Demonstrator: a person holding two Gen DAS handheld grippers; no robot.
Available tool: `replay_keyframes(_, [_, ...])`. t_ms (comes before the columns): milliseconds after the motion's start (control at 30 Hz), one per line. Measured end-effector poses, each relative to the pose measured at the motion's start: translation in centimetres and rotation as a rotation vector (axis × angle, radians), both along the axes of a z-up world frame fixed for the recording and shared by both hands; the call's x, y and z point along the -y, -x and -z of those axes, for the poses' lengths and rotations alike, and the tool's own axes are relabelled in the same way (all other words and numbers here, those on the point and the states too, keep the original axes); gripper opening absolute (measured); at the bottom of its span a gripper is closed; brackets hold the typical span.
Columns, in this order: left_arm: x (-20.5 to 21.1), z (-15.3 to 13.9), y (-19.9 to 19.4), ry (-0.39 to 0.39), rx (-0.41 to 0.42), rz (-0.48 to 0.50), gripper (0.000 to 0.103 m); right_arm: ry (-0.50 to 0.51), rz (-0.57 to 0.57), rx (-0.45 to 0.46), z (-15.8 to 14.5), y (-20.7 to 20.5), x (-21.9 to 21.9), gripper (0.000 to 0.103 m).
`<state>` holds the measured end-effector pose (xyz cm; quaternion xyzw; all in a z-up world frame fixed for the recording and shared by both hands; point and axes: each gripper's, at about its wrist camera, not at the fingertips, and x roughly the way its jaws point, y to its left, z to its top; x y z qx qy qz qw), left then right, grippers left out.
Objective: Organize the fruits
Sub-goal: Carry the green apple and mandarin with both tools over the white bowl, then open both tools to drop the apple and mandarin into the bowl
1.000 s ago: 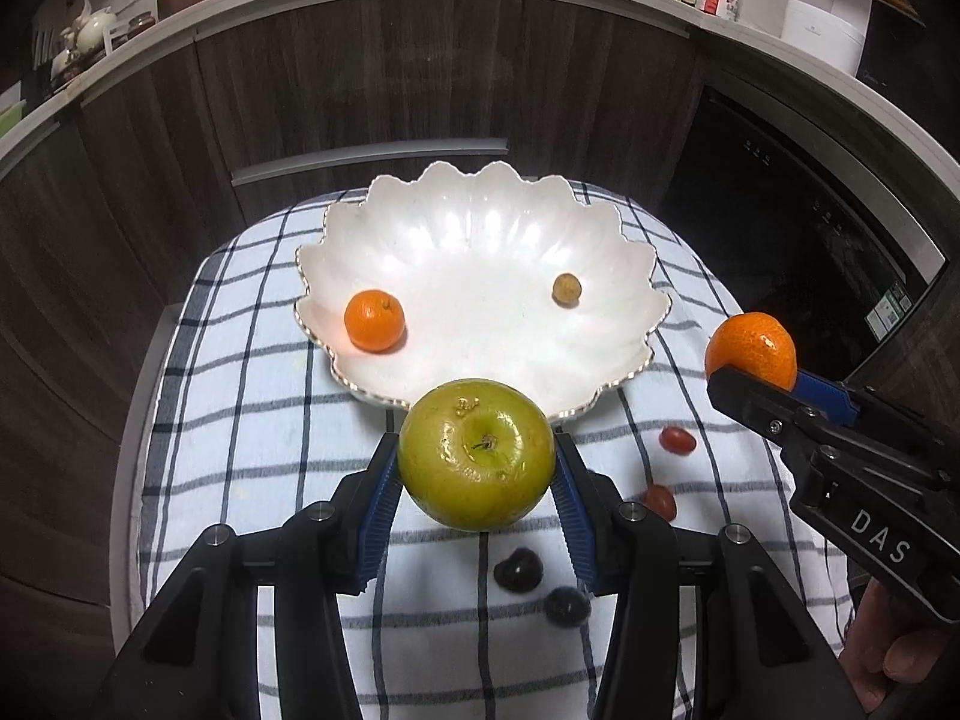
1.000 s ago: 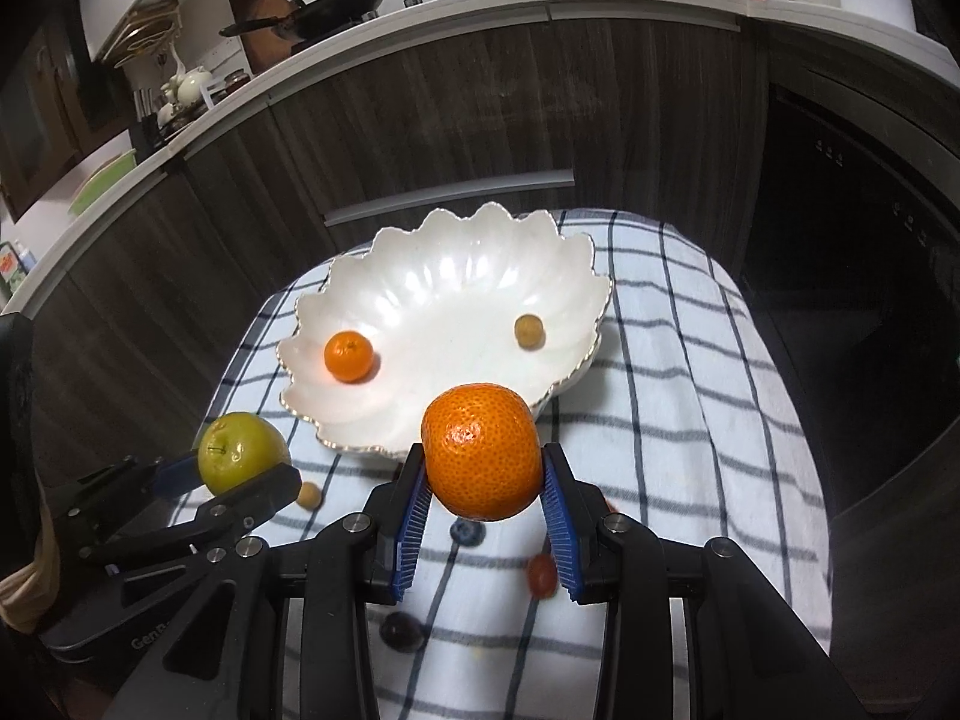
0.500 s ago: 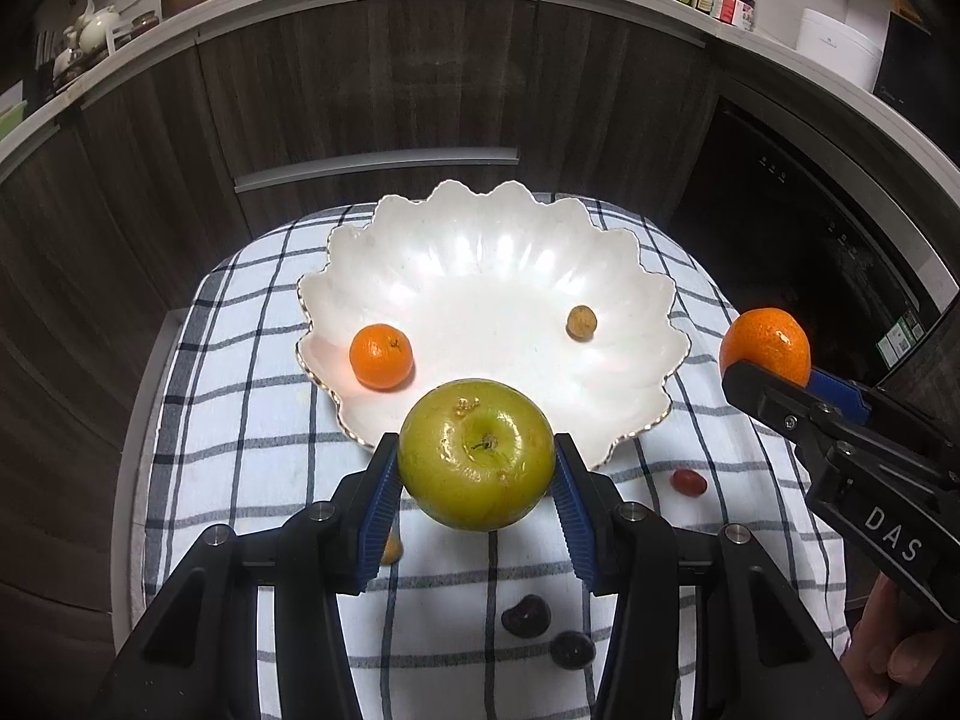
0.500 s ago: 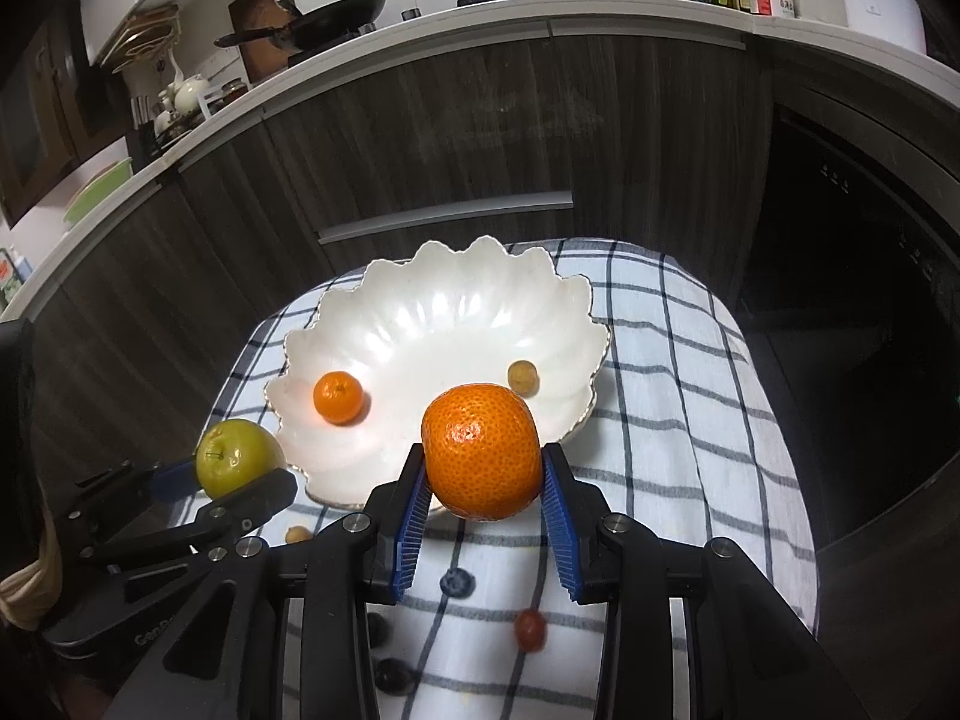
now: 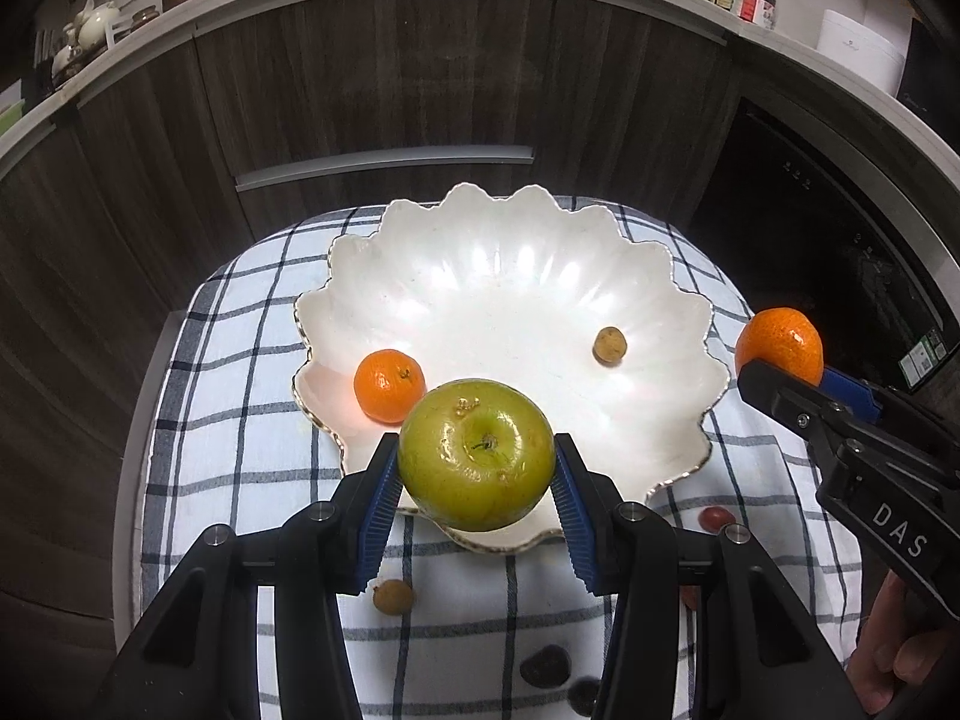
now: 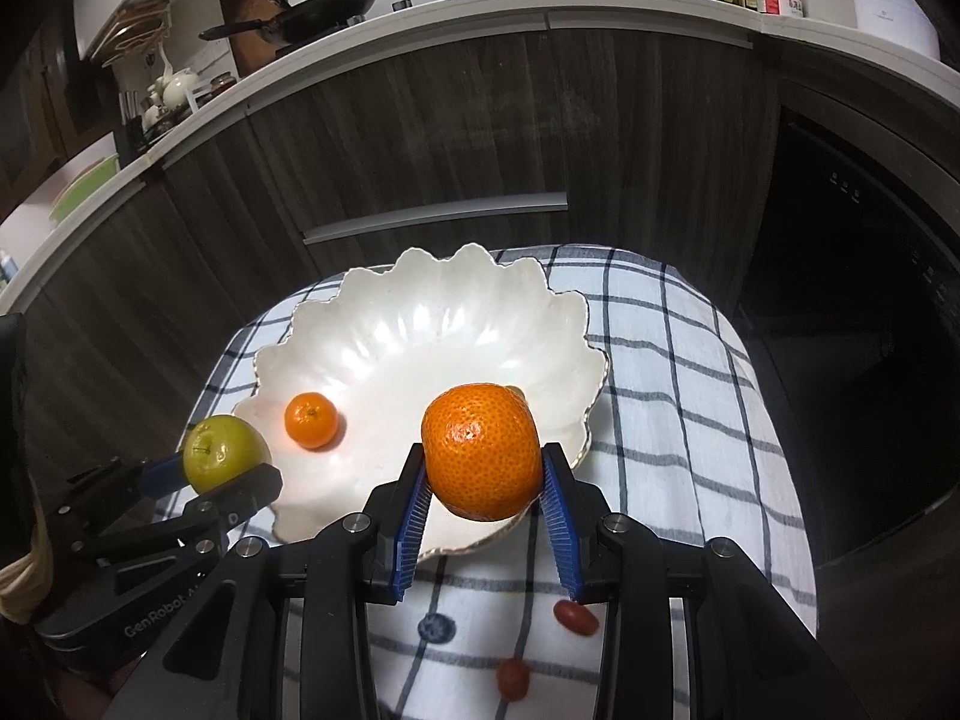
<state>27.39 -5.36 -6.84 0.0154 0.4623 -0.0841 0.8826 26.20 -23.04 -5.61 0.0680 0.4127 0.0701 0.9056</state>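
My left gripper (image 5: 477, 468) is shut on a green apple (image 5: 477, 456) and holds it above the near rim of the white scalloped bowl (image 5: 510, 228). My right gripper (image 6: 483, 474) is shut on a large orange (image 6: 483, 450) above the bowl's (image 6: 420, 276) near right rim. In the bowl lie a small mandarin (image 5: 389, 385) and a small brown fruit (image 5: 609, 345). The orange (image 5: 779, 347) also shows in the left wrist view, and the apple (image 6: 223, 451) in the right wrist view.
The bowl stands on a blue-checked cloth (image 5: 228, 420) over a small table. Loose on the cloth near me are a brown fruit (image 5: 393, 597), dark berries (image 5: 545, 665), red grape tomatoes (image 6: 575, 617) and a blueberry (image 6: 436, 627). Dark cabinets (image 5: 390, 72) stand behind.
Both grippers have moved forward with their fruit, from over the cloth to above the bowl's near rim. The fruit in the bowl has not moved.
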Motion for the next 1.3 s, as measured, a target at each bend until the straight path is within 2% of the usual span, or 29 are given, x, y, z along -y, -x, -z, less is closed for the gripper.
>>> replay_keyframes(1100, [-0.5,3.0,-2.4,-0.007,-0.079,-0.003,0.048,0.036,-0.015,-0.064,2.8,-3.1,-0.9,0.038])
replay_keyframes(1167, [-0.5,3.0,-2.3,-0.007,-0.077,-0.006,0.052,0.039,-0.013,-0.066,2.8,-3.0,-0.9,0.038])
replay_keyframes(1233, [-0.5,2.5,-2.1,-0.022,-0.046,-0.017,0.073,0.040,-0.011,-0.070,2.8,-3.0,-0.9,0.038])
replay_keyframes(1300, [-0.6,2.1,-1.9,-0.035,-0.022,-0.031,0.082,0.044,-0.014,-0.074,2.9,-3.1,-0.9,0.042])
